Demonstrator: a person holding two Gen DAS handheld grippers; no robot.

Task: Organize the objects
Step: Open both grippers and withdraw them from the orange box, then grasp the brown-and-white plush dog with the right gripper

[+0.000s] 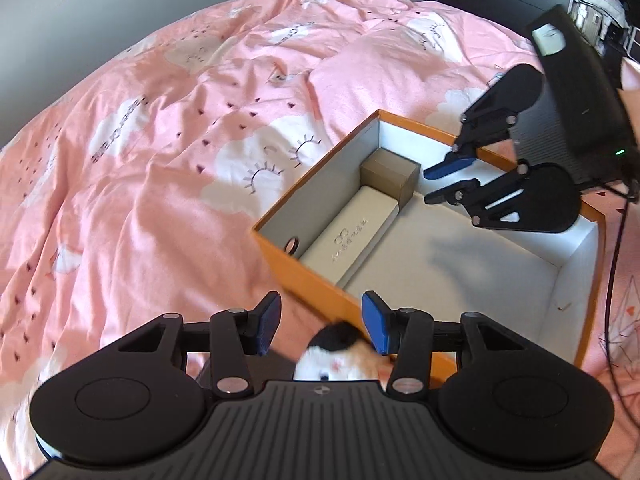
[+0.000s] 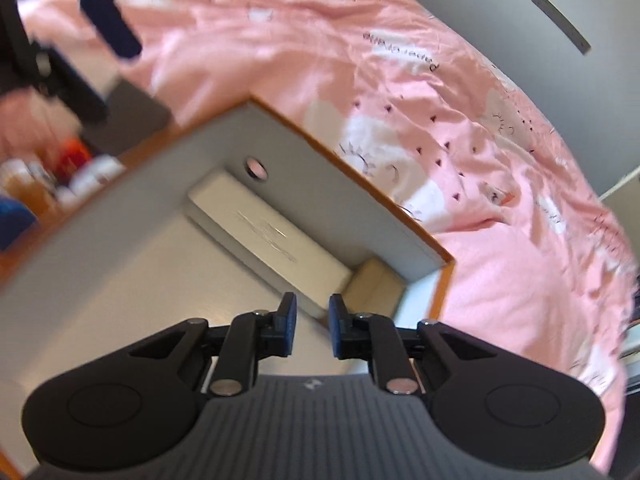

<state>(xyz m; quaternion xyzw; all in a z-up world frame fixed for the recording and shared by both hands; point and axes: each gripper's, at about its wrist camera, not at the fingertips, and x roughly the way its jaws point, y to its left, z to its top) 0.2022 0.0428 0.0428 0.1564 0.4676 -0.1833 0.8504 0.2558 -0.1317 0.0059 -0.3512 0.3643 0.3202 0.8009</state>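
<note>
An orange box (image 1: 304, 280) with a white inside lies on the pink duvet. Along its left wall lie a white glasses case (image 1: 352, 236) (image 2: 264, 236) and a small brown carton (image 1: 390, 174) (image 2: 376, 284) in the corner. My left gripper (image 1: 322, 322) hovers over the box's near edge with its jaws apart; a white, black and orange plush toy (image 1: 340, 354) lies below them, and the pads do not press on it. My right gripper (image 1: 434, 186) (image 2: 312, 322) hangs over the box's far side, shut with nothing between its pads. The left gripper (image 2: 114, 80) shows blurred at top left in the right wrist view.
The pink duvet (image 1: 168, 168) covers the bed all around the box. A black cable (image 1: 612, 280) runs down the right side. Blurred small items, one of them orange (image 2: 74, 152), and a grey flat thing (image 2: 132, 112) lie beyond the box's far wall.
</note>
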